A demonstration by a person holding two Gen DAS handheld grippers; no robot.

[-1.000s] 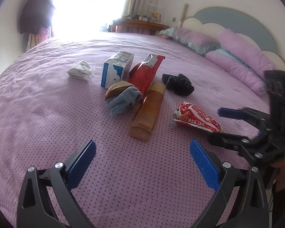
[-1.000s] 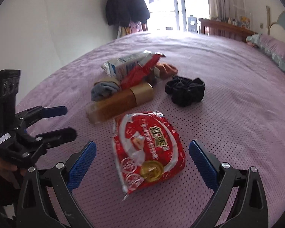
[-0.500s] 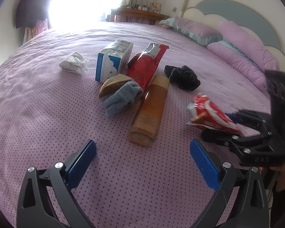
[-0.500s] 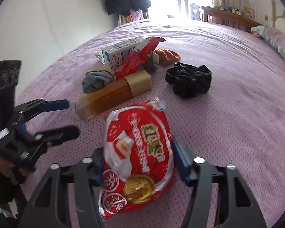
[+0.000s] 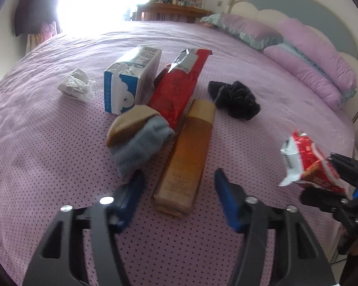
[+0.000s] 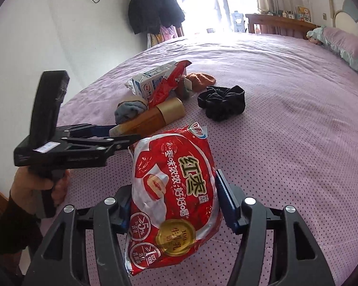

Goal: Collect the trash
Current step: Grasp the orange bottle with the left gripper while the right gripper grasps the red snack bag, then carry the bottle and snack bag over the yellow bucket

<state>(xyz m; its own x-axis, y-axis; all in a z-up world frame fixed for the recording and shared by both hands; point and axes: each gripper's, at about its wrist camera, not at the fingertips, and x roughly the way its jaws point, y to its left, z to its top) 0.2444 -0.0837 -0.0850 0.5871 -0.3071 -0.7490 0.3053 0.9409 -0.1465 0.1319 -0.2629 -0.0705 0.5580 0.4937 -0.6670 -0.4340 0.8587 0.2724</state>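
Observation:
My right gripper [image 6: 173,205] is shut on a red snack bag [image 6: 174,190] and holds it above the bed; the bag also shows in the left wrist view [image 5: 305,164]. My left gripper [image 5: 179,190] has its jaws partly closed around the near end of an amber bottle [image 5: 188,157], pads apart from its sides. Other trash lies beyond: a blue and white milk carton [image 5: 128,81], a long red wrapper [image 5: 179,85] and a crumpled white tissue [image 5: 76,88].
Everything lies on a purple dotted bedspread [image 5: 47,157]. A rolled beige and blue sock [image 5: 138,135] touches the bottle's left side. A black scrunchie [image 5: 236,100] lies right of the bottle. Purple pillows [image 5: 310,62] are at the headboard, far right.
My right gripper closed on the red snack bag and lifted it off the bed. My left gripper moved forward to the amber bottle and its jaws narrowed around it.

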